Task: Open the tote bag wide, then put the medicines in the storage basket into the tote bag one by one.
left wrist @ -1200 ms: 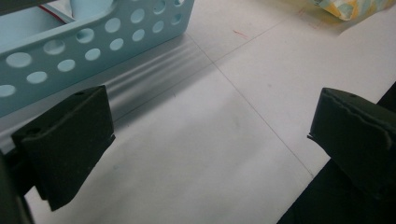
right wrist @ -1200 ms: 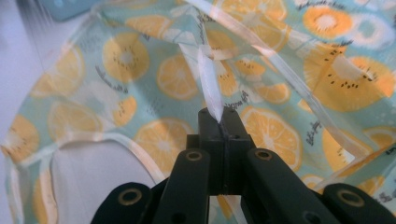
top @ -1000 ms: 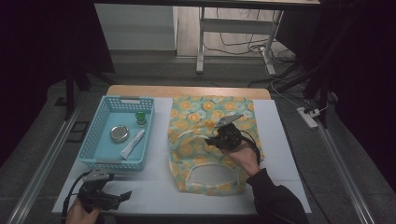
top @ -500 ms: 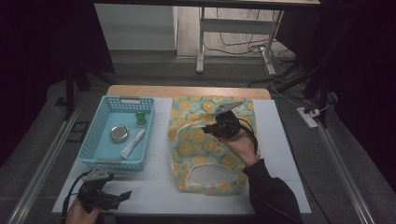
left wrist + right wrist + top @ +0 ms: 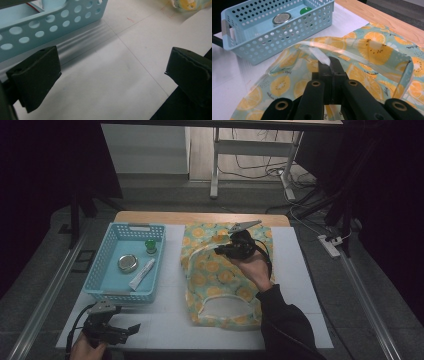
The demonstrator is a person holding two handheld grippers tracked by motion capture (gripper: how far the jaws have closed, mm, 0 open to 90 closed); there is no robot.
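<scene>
A bag printed with orange slices [image 5: 215,282] lies flat on the white table, its cut-out handle toward the near edge. My right gripper [image 5: 221,251] hovers over the bag's far half, shut on a pale strip of the bag's edge [image 5: 322,56], which is lifted off the rest of the bag [image 5: 374,50]. In the right gripper view the jaws [image 5: 329,63] pinch that strip tight. My left gripper [image 5: 131,330] rests low at the table's near left corner, open, with bare table between its pads [image 5: 35,75].
A light blue perforated basket [image 5: 100,270] stands left of the bag, holding a round metal tin [image 5: 128,263], a green-capped item [image 5: 150,245] and a white tube [image 5: 142,274]. The basket's wall [image 5: 50,22] is close ahead of the left gripper. The table's wooden far edge [image 5: 200,217] shows.
My right gripper has moved toward the far side of the table and risen slightly, drawing the bag's edge strip with it. The left gripper has stayed put.
</scene>
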